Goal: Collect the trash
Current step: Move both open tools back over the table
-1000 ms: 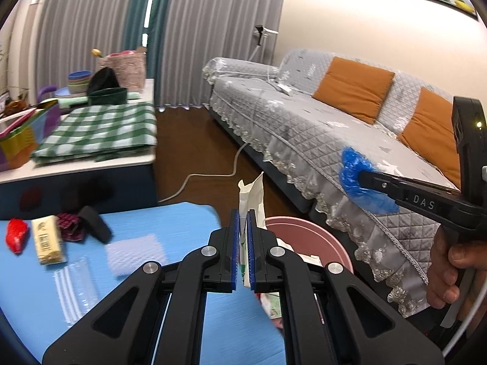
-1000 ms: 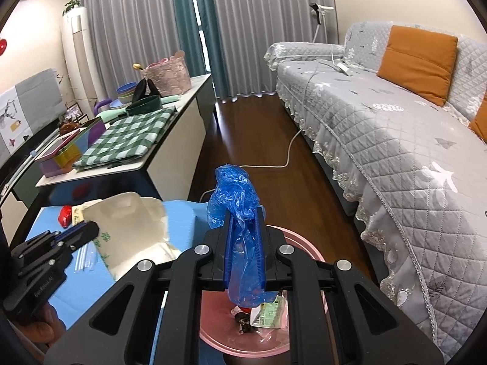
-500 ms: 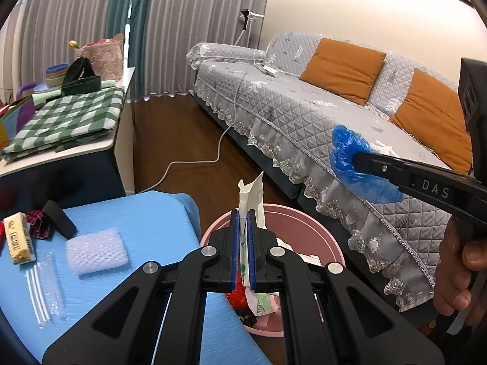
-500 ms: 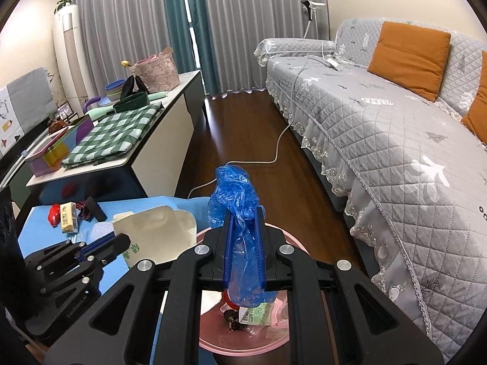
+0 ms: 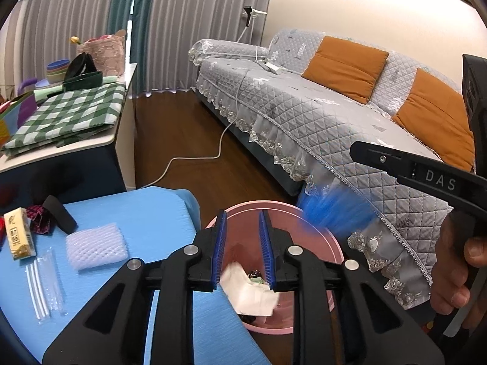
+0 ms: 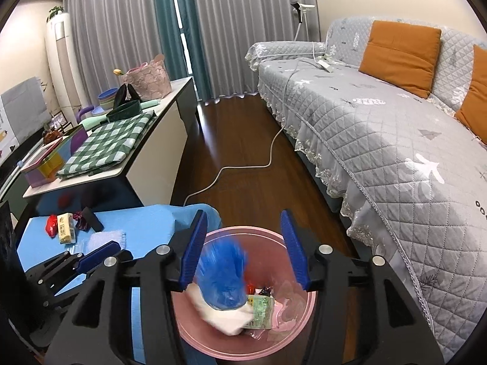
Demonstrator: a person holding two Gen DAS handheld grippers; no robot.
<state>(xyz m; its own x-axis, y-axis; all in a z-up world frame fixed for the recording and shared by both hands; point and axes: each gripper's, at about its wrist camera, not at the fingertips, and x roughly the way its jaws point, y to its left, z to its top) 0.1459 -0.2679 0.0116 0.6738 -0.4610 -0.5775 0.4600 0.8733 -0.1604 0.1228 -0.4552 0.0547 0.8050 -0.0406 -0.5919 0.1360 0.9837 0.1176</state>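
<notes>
A crumpled blue plastic bag, blurred, hangs free between the parted jaws of the right gripper, directly above the pink bin; neither pad touches it. In the left wrist view the same bag shows as a blue smear over the bin's far rim. Inside the bin lie a white paper carton, a green-printed wrapper and a few small dark and red scraps. The left gripper is poised over the bin's near-left edge, its jaws parted by a moderate gap and holding nothing; the white carton lies below them. The right gripper's jaws stand wider apart, also empty.

Left of the bin, a blue surface carries a white foam net sleeve, clear wrapped straws, a small beige juice box, a black block and a dark patterned wrapper. Right of the bin runs a grey quilted sofa with orange cushions. Beyond the bin, a white cable trails across the wooden floor, and a sideboard holds a folded green checked cloth.
</notes>
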